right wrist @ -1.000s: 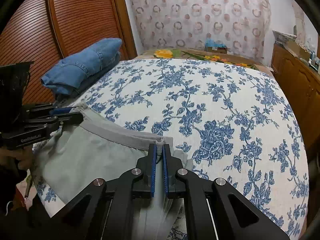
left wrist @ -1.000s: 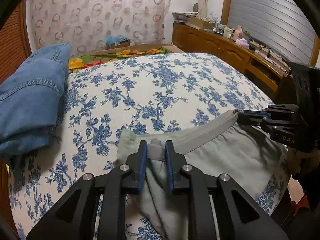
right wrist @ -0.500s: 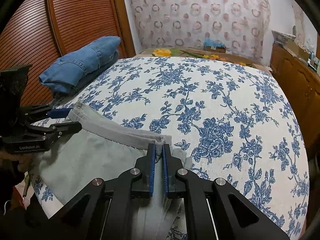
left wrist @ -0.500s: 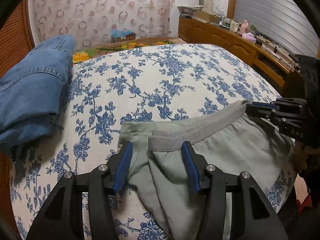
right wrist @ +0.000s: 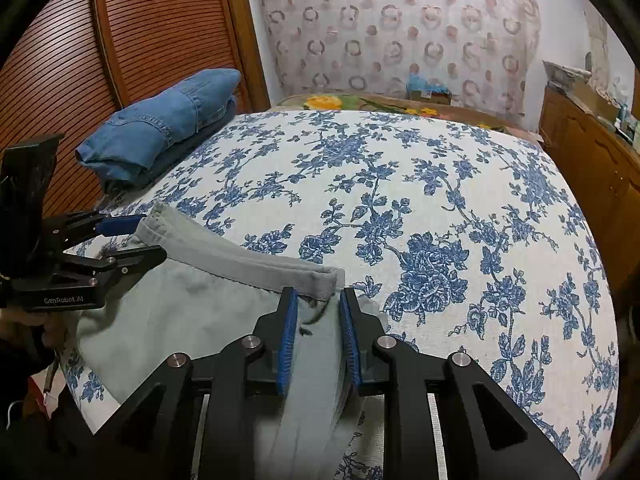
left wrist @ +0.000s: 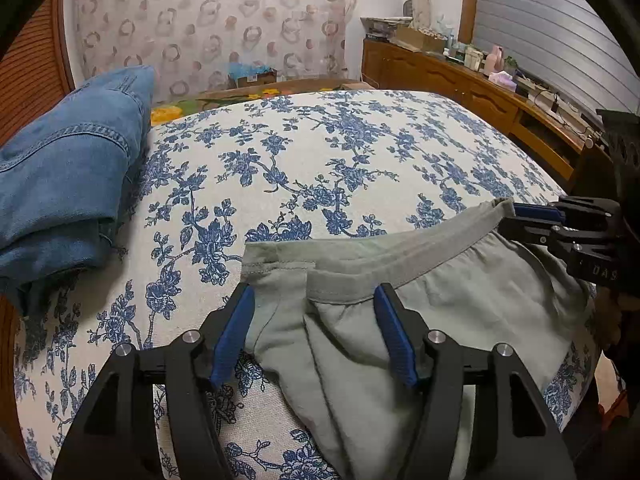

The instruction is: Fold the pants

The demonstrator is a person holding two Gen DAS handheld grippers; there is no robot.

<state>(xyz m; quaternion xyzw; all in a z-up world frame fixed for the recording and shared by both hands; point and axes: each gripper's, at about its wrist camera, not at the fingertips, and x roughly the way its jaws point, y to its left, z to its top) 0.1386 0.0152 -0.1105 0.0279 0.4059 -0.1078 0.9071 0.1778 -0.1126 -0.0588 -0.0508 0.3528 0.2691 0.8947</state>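
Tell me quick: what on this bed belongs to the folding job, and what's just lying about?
Job:
- grey pants, waistband flat on the bed
- left gripper, jaws just opened, astride the waistband's end
- right gripper, jaws just opened, fabric between them

Lying about:
- folded jeans at the bed's edge
- cluttered sideboard
- floral bedspread

Left gripper [left wrist: 314,332]: jaws just opened, freeing pale grey-green cotton pants [left wrist: 460,304]; right gripper [right wrist: 318,334]: jaws likewise parting.
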